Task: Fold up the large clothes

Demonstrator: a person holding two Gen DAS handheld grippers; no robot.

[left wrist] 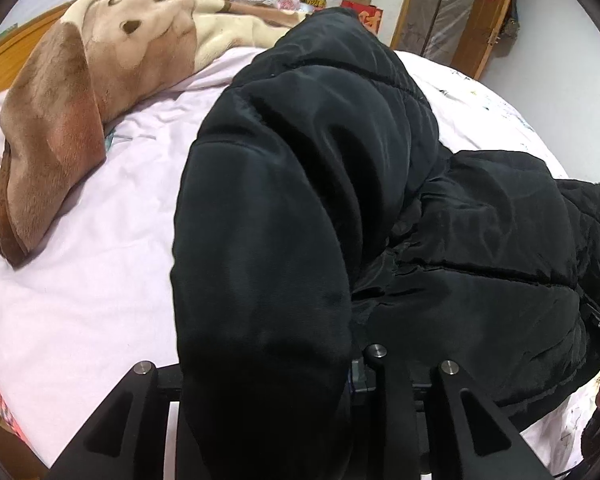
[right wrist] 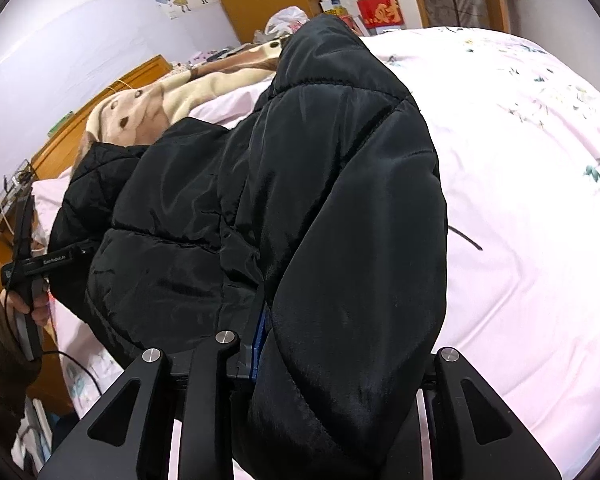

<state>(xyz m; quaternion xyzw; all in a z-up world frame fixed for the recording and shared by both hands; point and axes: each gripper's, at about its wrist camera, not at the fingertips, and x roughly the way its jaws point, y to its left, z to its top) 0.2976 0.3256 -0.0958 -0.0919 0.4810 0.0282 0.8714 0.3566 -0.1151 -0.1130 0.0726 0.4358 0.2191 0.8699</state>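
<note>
Both claws, left (left wrist: 284, 384) and right (right wrist: 323, 376), pinch the puffy black coat (left wrist: 319, 184); soft, bulky, slippery-looking, best held at its edges

Hidden under the jacket

Your left gripper (left wrist: 284, 380) and right gripper (right wrist: 323, 376) both have fingertips buried in the black puffer jacket (left wrist: 319, 184), so you cannot tell their grip; the brown blanket (left wrist: 60, 120) is partly covered behind it.
</note>
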